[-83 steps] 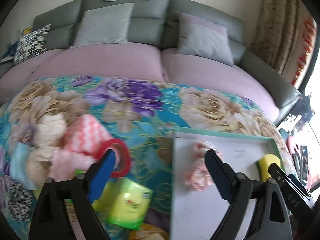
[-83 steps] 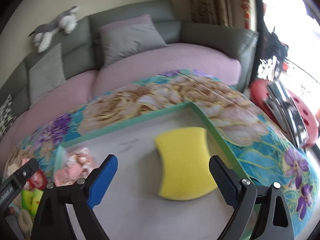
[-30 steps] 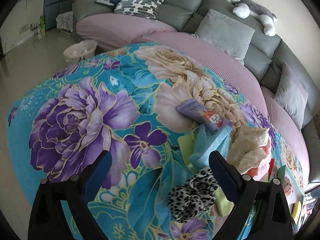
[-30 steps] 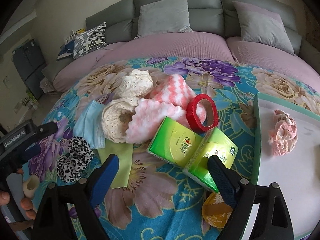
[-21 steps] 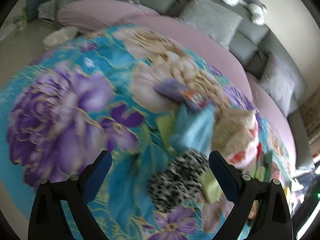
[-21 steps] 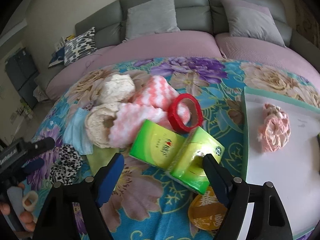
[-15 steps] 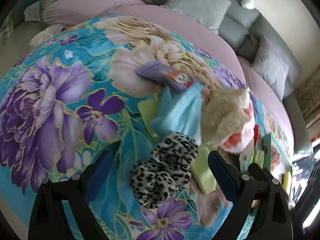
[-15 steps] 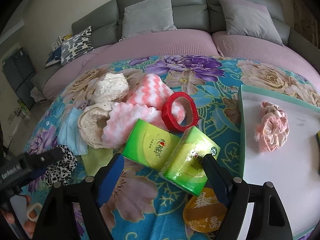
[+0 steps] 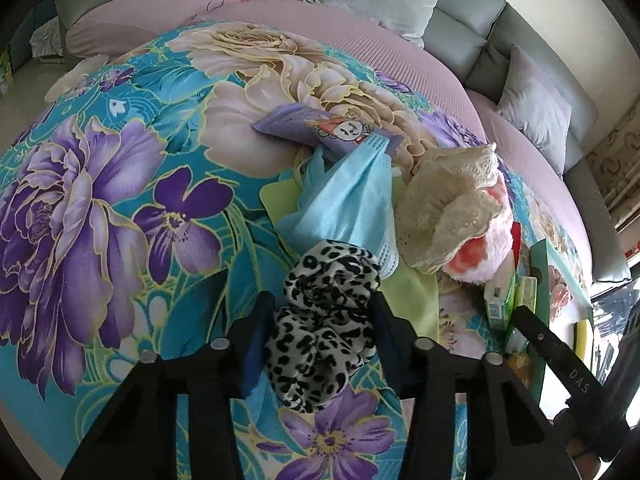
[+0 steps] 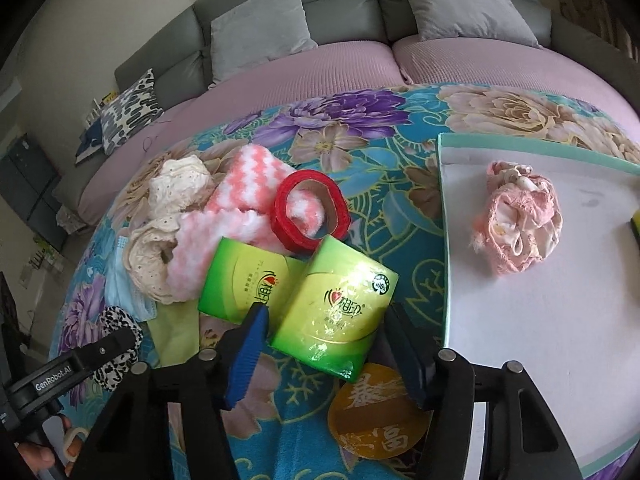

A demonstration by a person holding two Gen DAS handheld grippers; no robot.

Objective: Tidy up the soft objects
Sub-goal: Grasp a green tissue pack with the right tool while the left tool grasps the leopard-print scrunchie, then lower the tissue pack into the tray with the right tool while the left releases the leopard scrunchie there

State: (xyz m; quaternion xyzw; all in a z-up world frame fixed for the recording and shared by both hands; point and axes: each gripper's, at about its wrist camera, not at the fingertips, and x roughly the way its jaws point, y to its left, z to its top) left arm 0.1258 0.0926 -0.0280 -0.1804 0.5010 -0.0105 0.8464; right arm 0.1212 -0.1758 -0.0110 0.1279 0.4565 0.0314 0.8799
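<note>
The left gripper (image 9: 320,320) has just been closing and is clamped on the leopard scrunchie (image 9: 326,320) near the bedspread's (image 9: 120,184) left edge. The right gripper (image 10: 324,340), also closing, is set around the green tissue pack (image 10: 336,304), contact unclear; a slip is risked by its glossy wrap.

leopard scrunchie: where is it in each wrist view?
Left wrist: leopard scrunchie at bottom centre, between the left gripper's closing-in fingers.
Right wrist: scrunchie at lower left edge, partly hidden behind the left gripper.
Shared landmark: blue mask, just beyond the scrunchie in both views.
</note>
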